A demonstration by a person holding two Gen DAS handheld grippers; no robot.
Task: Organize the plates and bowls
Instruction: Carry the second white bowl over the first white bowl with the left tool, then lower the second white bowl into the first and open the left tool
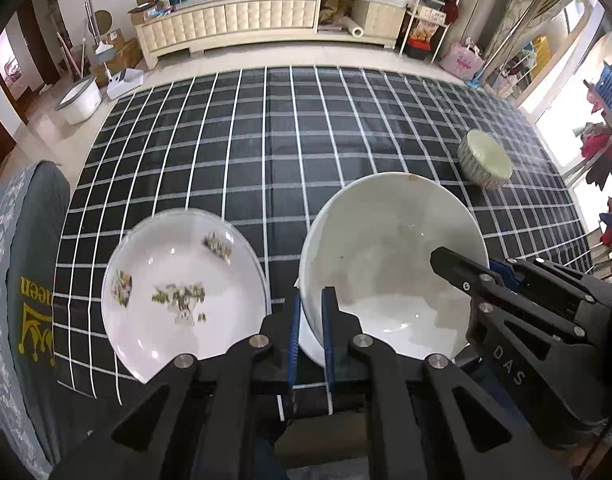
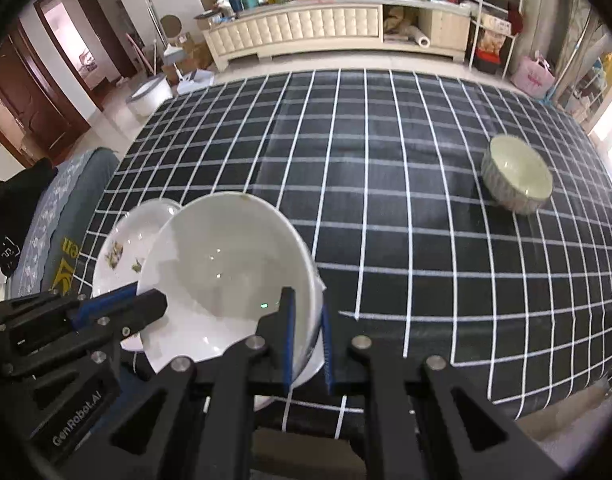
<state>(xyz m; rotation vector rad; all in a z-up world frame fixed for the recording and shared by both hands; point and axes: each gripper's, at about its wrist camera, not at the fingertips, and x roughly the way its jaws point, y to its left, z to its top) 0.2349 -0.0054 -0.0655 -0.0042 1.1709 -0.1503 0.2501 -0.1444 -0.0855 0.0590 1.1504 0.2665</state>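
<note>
The white bowl [image 1: 390,264] sits near the front edge of the checked table [image 1: 266,140], with each gripper pinching its rim on an opposite side: the left gripper [image 1: 309,320] has its blue pads closed on the left wall, and the right gripper [image 2: 308,328] is clamped likewise on the right wall. The likeliest trouble is a slip, since the glaze looks smooth and shiny and each grip covers only a thin strip of rim; if one hand rises faster than the other, or the two pull apart, the bowl could twist out and drop. A second risk is the plate [image 1: 186,284] just to its left. In the right wrist view the bowl's edge overlaps the plate's rim, though whether they touch cannot be told, and a sideways swing could knock or chip the two. The bowl itself is wide, deep and plain white, empty inside but for a small brownish speck on the far rim. The plate is shallow and white with a scattered green and grey print. Well apart, toward the far right, stands a small ribbed bowl [image 2: 516,174], pale green within.
</note>
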